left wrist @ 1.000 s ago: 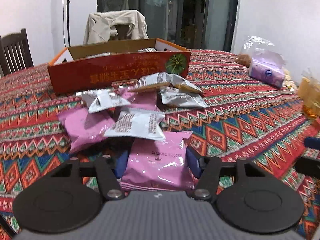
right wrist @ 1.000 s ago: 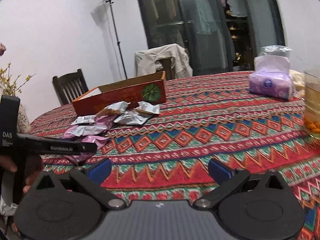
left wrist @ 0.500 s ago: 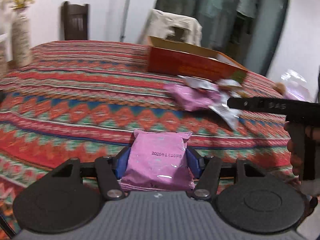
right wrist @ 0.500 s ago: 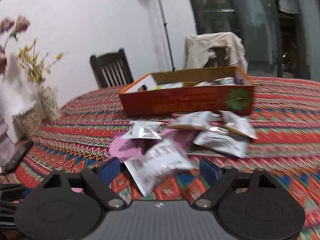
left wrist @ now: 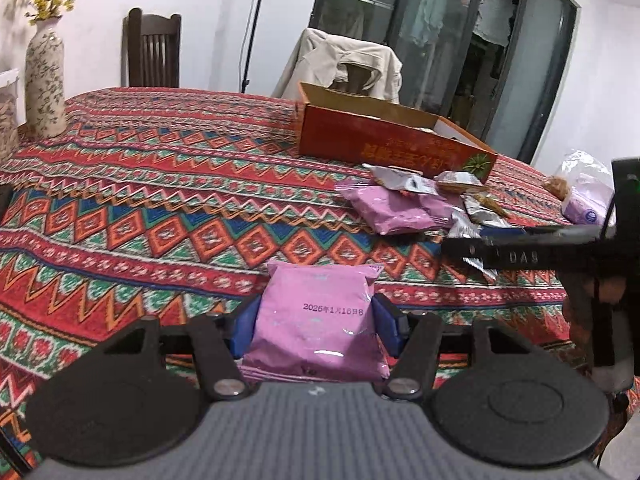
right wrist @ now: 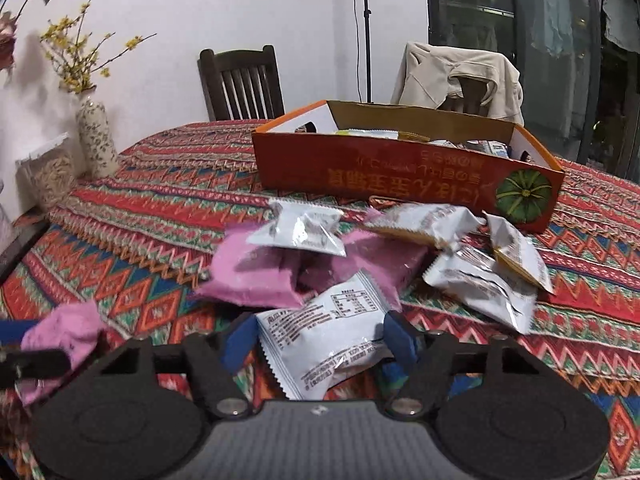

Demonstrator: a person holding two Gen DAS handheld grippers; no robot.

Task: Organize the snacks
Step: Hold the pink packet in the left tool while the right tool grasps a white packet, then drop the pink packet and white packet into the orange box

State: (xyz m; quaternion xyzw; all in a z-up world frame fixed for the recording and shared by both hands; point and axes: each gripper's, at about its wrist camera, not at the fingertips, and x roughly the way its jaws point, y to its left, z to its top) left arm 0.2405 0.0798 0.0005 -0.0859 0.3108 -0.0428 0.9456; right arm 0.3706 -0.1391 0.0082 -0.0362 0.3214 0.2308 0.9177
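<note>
My left gripper (left wrist: 315, 326) is shut on a pink snack packet (left wrist: 320, 296), held just above the patterned tablecloth (left wrist: 160, 208). The same packet (right wrist: 64, 332) shows at the left edge of the right wrist view. My right gripper (right wrist: 320, 338) straddles a white packet (right wrist: 324, 328) at the near edge of the snack pile. Its jaws are closing, and the blue pads stand at the packet's sides without visibly squeezing it. More pink packets (right wrist: 256, 276) and white packets (right wrist: 480, 280) lie before the open orange box (right wrist: 400, 168), which holds some snacks.
A flowered vase (right wrist: 96, 140) stands at the table's left edge beside a clear jar (right wrist: 50, 176). Behind the table are a dark chair (right wrist: 240, 80) and a chair draped with a beige jacket (right wrist: 456, 72). A purple tissue pack (left wrist: 584, 204) lies far right.
My left gripper carried the pink packet away from the pile to the left, then stopped. My right gripper swung over to the pile and narrowed its jaws around the white packet.
</note>
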